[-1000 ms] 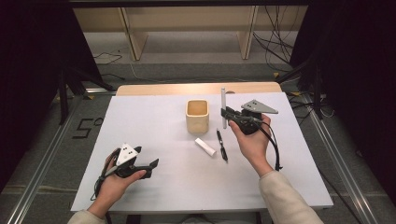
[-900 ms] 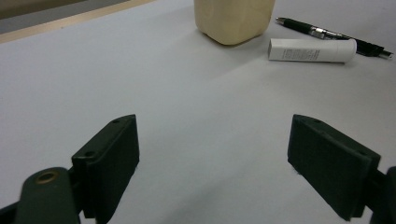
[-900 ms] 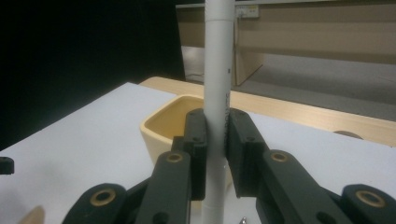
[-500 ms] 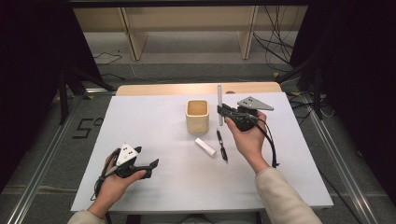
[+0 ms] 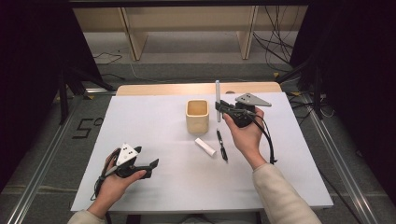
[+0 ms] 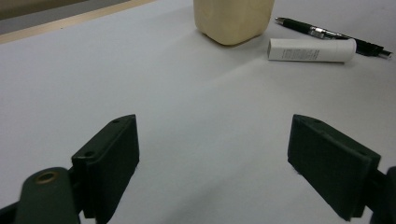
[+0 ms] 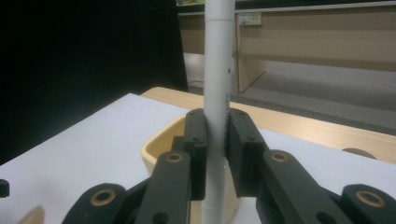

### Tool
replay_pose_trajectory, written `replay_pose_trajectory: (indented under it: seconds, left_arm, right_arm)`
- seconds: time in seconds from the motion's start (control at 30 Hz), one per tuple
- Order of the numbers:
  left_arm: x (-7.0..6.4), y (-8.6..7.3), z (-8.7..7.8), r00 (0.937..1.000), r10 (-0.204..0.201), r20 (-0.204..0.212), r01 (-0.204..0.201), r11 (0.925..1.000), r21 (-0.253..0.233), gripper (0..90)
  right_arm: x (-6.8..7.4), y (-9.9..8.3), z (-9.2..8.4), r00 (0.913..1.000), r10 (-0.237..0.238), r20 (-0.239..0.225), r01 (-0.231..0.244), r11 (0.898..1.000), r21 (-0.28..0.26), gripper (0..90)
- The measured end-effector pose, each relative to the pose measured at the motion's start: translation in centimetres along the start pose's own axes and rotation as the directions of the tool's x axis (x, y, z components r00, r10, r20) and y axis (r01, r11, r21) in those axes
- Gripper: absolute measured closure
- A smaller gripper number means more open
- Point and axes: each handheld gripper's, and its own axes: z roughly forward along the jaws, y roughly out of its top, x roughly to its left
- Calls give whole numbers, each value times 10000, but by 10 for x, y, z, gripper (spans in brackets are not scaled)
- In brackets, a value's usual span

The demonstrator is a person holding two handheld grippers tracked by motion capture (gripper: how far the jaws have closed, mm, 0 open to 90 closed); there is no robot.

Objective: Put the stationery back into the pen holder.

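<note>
My right gripper point(image 5: 220, 108) is shut on a white marker point(image 5: 217, 98), held upright just right of the cream square cup point(image 5: 197, 115). In the right gripper view the marker point(image 7: 218, 70) stands between the two black pads point(image 7: 198, 144), with the cup's rim point(image 7: 154, 149) right behind it. A short white tube point(image 5: 205, 146) and a black pen point(image 5: 222, 145) lie on the table in front of the cup. My left gripper point(image 5: 153, 167) rests open near the table's front left, with nothing between its fingers point(image 6: 116, 154). It faces the cup point(image 6: 233, 21), the tube point(image 6: 310, 50) and the pen point(image 6: 327, 33).
A white sheet covers the table point(image 5: 154, 116), with a wooden strip point(image 5: 163, 88) showing along the far edge. Beyond it stand shelf legs point(image 5: 130, 37) and loose cables point(image 5: 275, 46) on the floor. Dark curtains flank both sides.
The right hand has carried the upright marker a little to the left, closer to the cup. The left hand has stayed still.
</note>
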Motion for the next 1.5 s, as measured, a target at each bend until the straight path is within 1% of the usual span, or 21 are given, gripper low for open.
replay_pose_trajectory:
  seconds: [0.57, 1.0, 1.3, 1.5]
  left_arm:
    - [0, 0, 0, 10000, -13, 1, 13, 10000, 2, 163]
    - [0, 0, 0, 10000, -5, 1, 5, 10000, 12, 163]
    - [0, 0, 0, 10000, 19, 20, -19, 10000, 15, 164]
    - [0, 0, 0, 10000, -2, 21, 2, 10000, -5, 163]
  right_arm:
    - [3, 5, 11, 10000, -15, -85, 14, 10000, -64, 794]
    - [4, 12, 19, 9999, 1, -126, -4, 9997, -264, 794]
    - [5, 14, 24, 9999, -14, -115, 11, 9995, -303, 793]
    - [5, 15, 24, 9999, 17, -109, -21, 9993, -371, 793]
